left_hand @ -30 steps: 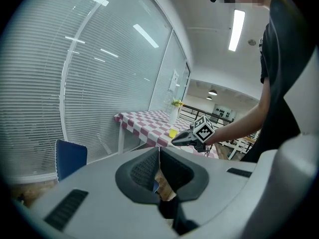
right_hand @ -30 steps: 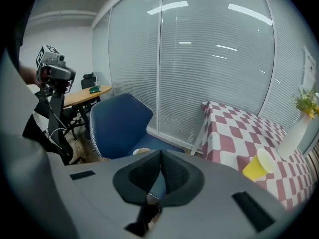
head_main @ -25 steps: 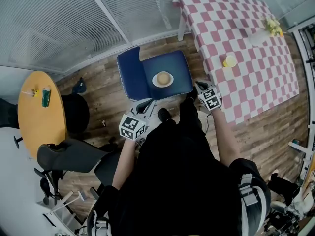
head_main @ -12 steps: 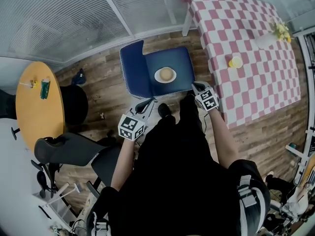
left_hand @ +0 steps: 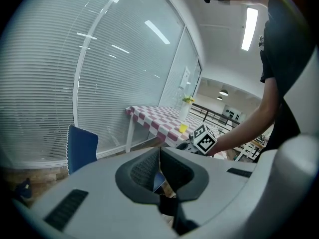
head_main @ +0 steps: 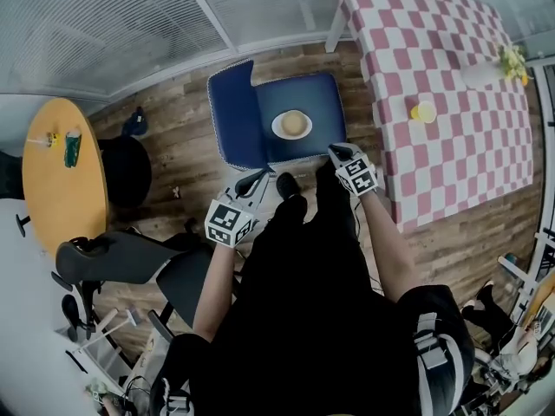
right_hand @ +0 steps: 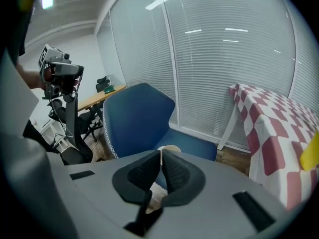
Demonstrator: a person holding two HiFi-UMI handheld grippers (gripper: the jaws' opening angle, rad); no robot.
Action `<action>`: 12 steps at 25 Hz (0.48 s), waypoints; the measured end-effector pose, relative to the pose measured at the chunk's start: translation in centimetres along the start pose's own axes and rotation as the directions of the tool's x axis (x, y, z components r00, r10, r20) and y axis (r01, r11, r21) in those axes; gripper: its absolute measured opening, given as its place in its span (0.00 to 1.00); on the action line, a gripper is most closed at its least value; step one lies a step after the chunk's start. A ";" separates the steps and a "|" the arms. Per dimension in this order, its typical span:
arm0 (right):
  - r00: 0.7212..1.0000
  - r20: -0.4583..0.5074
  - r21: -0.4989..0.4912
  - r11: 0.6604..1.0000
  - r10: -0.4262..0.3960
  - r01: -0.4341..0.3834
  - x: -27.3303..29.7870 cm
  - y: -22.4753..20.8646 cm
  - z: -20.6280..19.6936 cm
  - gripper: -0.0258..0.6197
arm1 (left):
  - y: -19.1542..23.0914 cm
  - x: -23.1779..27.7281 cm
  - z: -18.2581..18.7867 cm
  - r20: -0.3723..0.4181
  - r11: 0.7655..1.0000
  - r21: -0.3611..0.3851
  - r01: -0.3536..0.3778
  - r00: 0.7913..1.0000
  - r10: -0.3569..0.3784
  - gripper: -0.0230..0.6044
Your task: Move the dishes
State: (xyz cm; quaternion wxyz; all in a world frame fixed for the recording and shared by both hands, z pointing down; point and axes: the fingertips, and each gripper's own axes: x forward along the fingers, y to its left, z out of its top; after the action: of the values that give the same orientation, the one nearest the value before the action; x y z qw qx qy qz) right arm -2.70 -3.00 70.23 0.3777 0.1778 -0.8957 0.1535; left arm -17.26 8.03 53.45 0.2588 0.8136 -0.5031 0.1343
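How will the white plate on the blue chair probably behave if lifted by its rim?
The white plate looks rigid and shallow, so it should lift stiffly, though a rim grip may slip. The round tan item on it seems loose and could roll off if the plate tilts.

Seat (head_main: 318, 102): left open from above and along the near edge. Closed off at left by the upright backrest (head_main: 229, 115). Flanked at right by the table (head_main: 451, 85). Middle taken by the plate (head_main: 292, 126).

Bright ceiling light, strong fisheye distortion
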 end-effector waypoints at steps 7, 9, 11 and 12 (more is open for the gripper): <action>0.999 -0.031 -0.008 0.999 0.041 -0.041 3.9 -0.1 -1.4 0.10 | 1.9 2.1 -1.0 -0.034 1.000 -0.011 -0.010 0.999 0.010 0.08; 0.998 -0.037 0.005 0.998 0.060 -0.060 5.2 -0.1 -1.7 0.10 | 2.6 2.8 -1.4 -0.037 1.000 -0.018 -0.014 0.999 0.013 0.08; 0.996 -0.031 0.035 0.996 0.082 -0.081 6.5 -0.1 -1.8 0.11 | 3.4 3.5 -1.9 -0.043 0.999 -0.027 -0.019 0.999 0.017 0.08; 0.995 -0.031 0.045 0.995 0.090 -0.089 7.1 -0.2 -1.9 0.10 | 3.7 3.8 -2.2 -0.048 0.999 -0.031 -0.021 0.999 0.020 0.08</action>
State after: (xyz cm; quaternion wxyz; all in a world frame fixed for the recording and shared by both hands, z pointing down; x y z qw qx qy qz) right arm -6.05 -3.78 76.71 0.3811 0.1432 -0.8928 0.1926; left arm -18.71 5.06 58.22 0.2821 0.8008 -0.5071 0.1486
